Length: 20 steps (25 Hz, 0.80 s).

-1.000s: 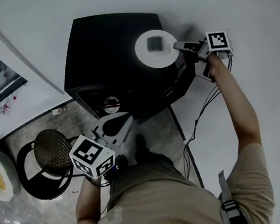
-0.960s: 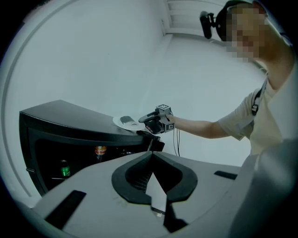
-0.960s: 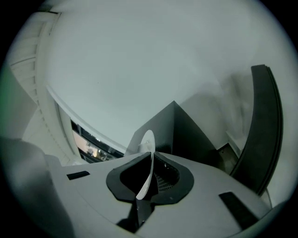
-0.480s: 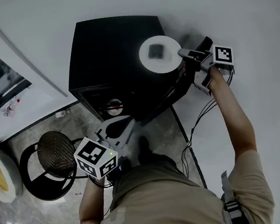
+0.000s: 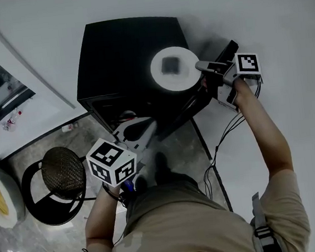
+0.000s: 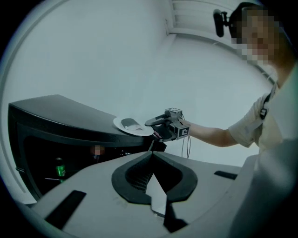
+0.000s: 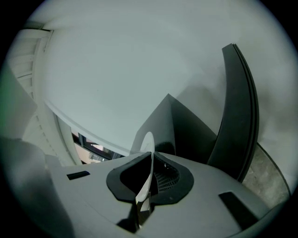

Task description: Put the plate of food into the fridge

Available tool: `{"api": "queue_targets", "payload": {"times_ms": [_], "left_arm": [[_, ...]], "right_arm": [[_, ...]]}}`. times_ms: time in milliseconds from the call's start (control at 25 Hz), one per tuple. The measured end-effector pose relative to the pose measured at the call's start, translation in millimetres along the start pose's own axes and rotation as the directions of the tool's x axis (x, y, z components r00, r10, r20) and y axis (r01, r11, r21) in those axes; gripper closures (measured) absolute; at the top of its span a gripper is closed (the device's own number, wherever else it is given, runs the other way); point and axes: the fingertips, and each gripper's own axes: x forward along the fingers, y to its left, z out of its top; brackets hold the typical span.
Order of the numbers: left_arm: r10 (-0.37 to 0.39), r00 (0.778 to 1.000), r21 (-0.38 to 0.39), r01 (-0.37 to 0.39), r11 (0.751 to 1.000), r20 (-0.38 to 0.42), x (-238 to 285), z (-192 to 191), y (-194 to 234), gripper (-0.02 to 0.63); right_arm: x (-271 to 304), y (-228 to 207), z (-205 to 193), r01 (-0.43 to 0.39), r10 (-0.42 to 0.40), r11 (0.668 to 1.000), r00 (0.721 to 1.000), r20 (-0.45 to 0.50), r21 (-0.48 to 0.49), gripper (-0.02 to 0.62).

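Since a moment ago the left gripper [image 5: 148,127] has come up closer to the fridge [image 5: 121,48], and the plate [image 5: 161,80] has slid a little to the left.

The fridge is a big black box. Its door [image 5: 202,96] stands open on the right side. A round stool [image 5: 61,172] with a woven seat sits to the left, well apart from the fridge.

The white plate is up at the top of the fridge, near the front right corner, not inside. I cannot tell if it rests there or is lifted a bit. The right gripper [image 5: 201,66] has its jaws pinched tight on the plate's right rim, and the right gripper view shows the plate edge-on between them. The left gripper is low in front of the open fridge. Its jaws are pressed together with nothing in them.

A small dark piece of food [image 5: 169,65] sits in the middle of the plate. A little green bottle [image 6: 59,168] stands inside the fridge.
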Motion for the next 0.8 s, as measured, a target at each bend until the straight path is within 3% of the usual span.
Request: {"api": "queue_targets", "payload": {"times_ms": [280, 320, 360, 400, 440, 800], "left_arm": [[0.027, 0.999, -0.174, -0.02, 0.985, 0.037, 30, 12, 30, 0.594], [0.015, 0.999, -0.222, -0.003, 0.975, 0.051, 34, 14, 34, 0.593], [-0.006, 0.998, -0.275, 0.024, 0.961, 0.067, 38, 16, 37, 0.562], [-0.027, 0.996, -0.324, 0.052, 0.945, 0.08, 43, 18, 38, 0.49], [-0.043, 0.995, -0.359, 0.073, 0.931, 0.09, 48, 18, 39, 0.472], [-0.11, 0.971, -0.478, 0.2, 0.855, 0.21, 62, 38, 44, 0.468]], "right_arm": [[0, -1, -8, 0.017, -0.018, 1.0, 0.999, -0.038, -0.025, 0.566], [1, 0, -9, 0.018, -0.019, 0.999, 0.999, -0.05, -0.031, 0.566], [1, 0, -11, 0.018, -0.02, 0.999, 0.998, -0.064, -0.037, 0.566], [2, 1, -12, 0.018, -0.021, 0.999, 0.997, -0.077, -0.044, 0.566], [2, 2, -14, 0.017, -0.021, 0.999, 0.996, -0.088, -0.049, 0.566], [3, 10, -21, 0.008, -0.014, 0.999, 0.992, -0.128, -0.05, 0.566]]}}
